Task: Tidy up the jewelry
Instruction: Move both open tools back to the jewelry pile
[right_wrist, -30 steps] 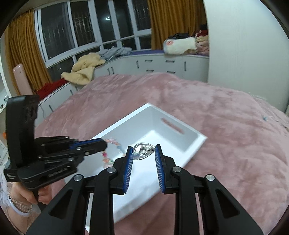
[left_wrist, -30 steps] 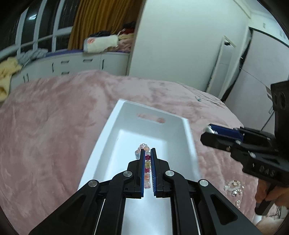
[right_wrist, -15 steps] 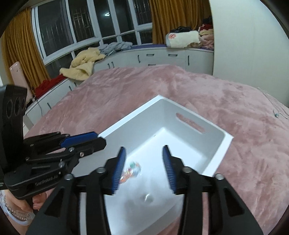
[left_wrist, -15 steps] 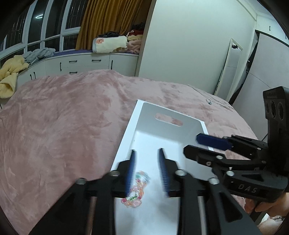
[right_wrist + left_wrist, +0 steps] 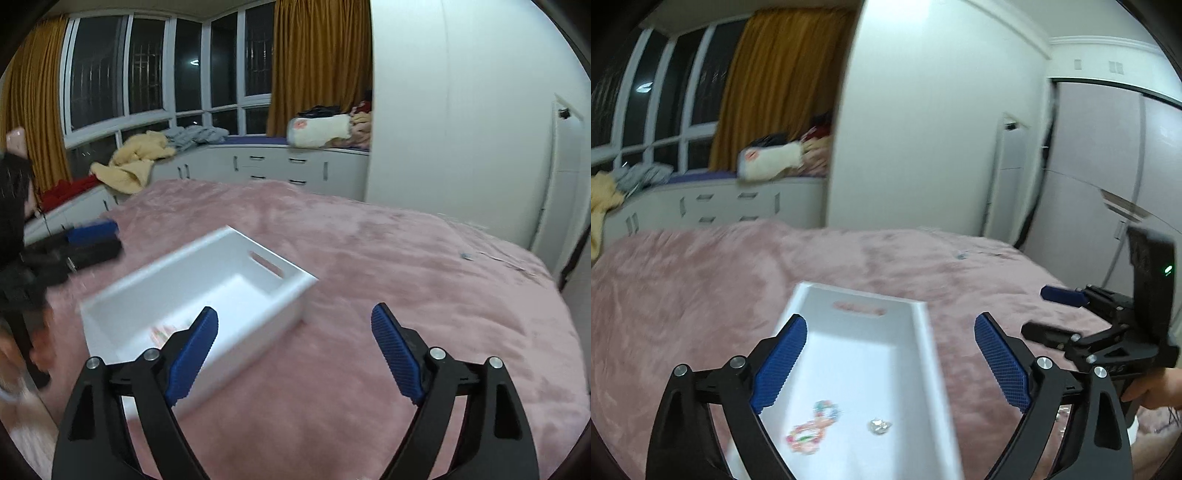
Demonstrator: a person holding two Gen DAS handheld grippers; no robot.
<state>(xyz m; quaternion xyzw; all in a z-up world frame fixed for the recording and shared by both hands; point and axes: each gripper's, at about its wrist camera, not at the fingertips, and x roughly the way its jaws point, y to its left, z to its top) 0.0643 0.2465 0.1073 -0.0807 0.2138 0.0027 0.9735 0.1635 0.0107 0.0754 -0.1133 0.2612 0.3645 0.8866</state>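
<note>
A white box [image 5: 923, 354] with a slot handle lies on the pink bedspread. A colourful bead bracelet [image 5: 810, 428] and a small silver piece [image 5: 880, 425] lie on its floor. My left gripper [image 5: 890, 363] is wide open and empty above the box's near end. My right gripper [image 5: 293, 352] is wide open and empty, to the right of the box [image 5: 291, 295]. The bracelet [image 5: 162, 332] shows faintly and blurred inside it. The right gripper also shows in the left wrist view [image 5: 1060, 314], the left one in the right wrist view [image 5: 92, 240].
The pink bedspread [image 5: 406, 280] spreads all around the box. More clear jewelry [image 5: 1062, 413] lies on it at the lower right of the left wrist view. White drawers [image 5: 280, 166] and piled clothes stand behind the bed; a wardrobe [image 5: 1108, 184] is on the right.
Both grippers opened and dropped their pieces into the box: the left let go of the bead bracelet, the right the silver piece. Both then rose and drew back, the right shifting rightwards.
</note>
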